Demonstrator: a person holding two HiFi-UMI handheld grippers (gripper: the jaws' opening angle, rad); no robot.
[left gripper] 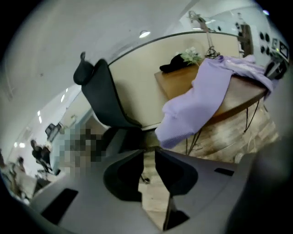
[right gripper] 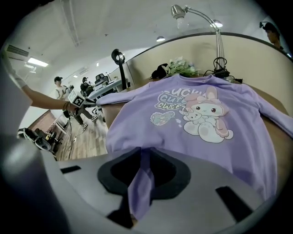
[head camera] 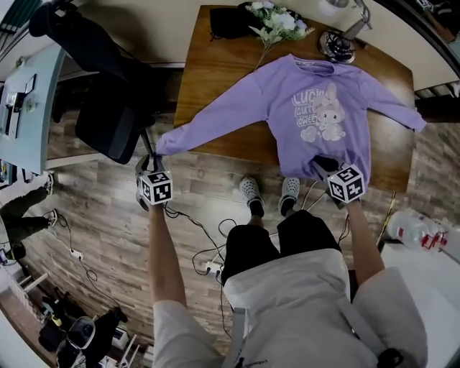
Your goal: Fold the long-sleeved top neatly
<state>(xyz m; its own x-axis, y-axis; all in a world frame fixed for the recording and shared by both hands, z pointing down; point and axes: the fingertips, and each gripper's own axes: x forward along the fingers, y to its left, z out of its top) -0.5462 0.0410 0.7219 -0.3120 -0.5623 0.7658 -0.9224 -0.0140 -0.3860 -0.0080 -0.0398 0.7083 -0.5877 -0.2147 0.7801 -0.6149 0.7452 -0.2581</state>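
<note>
The purple long-sleeved top [head camera: 316, 108] lies face up on the wooden table [head camera: 215, 79], its bunny print showing. One sleeve [head camera: 215, 118] stretches left, and its cuff [head camera: 164, 144] hangs over the table's edge. My left gripper [head camera: 147, 164] hovers just below that cuff. In the left gripper view the left gripper [left gripper: 147, 153] is open, with bare floor between its fingers and the cuff [left gripper: 176, 130] just beyond the tips. My right gripper [head camera: 325, 165] is at the near hem. There the right gripper [right gripper: 143, 153] is shut on a pinched fold of the hem [right gripper: 139, 183].
A black office chair [head camera: 108, 115] stands left of the table, close to the left gripper. A lamp base [head camera: 336, 47], flowers [head camera: 277, 18] and a black item [head camera: 226, 21] sit along the table's far edge. Cables [head camera: 208, 237] lie on the floor by my feet [head camera: 251, 192].
</note>
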